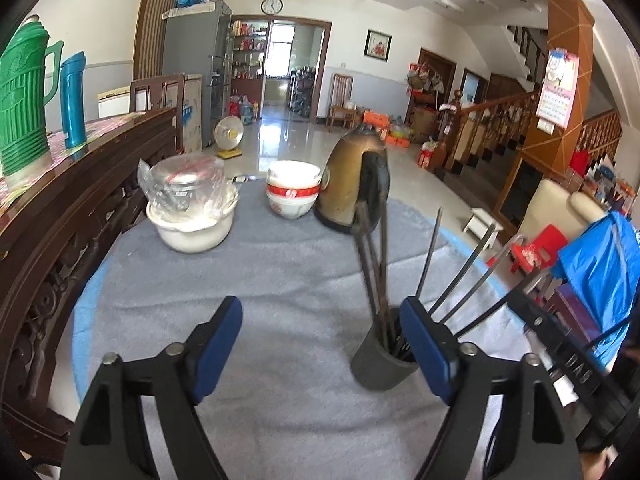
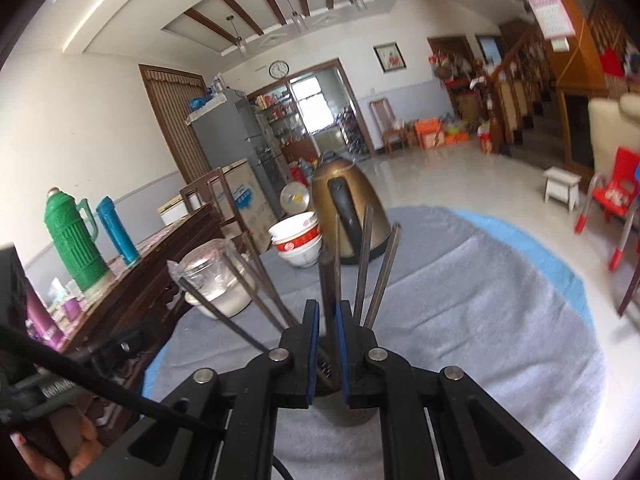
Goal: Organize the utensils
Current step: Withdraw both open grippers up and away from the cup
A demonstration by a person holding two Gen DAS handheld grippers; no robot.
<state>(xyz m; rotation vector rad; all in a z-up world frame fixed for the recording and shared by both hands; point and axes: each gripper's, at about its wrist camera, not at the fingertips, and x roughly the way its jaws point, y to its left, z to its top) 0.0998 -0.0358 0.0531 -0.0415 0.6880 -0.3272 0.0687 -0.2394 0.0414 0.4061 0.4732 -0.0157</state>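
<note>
On the grey cloth (image 1: 280,280) we note kettle (image 1: 354,176), bowls (image 1: 294,190) and covered pot (image 1: 190,216) well back, the dark cup (image 1: 380,360) fanning upright chopsticks (image 1: 432,248) just beside our wide-open left gripper (image 1: 320,344), while our right gripper (image 2: 327,344) pinches one chopstick (image 2: 332,272) near-vertical above that cup.

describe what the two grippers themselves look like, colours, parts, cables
Both the left gripper and the right gripper have matte black angular linkage arms with round silver pivot pins and flat blue pads lining the fingers. A black cable runs beside the right one, near a black body with pale lettering.
</note>
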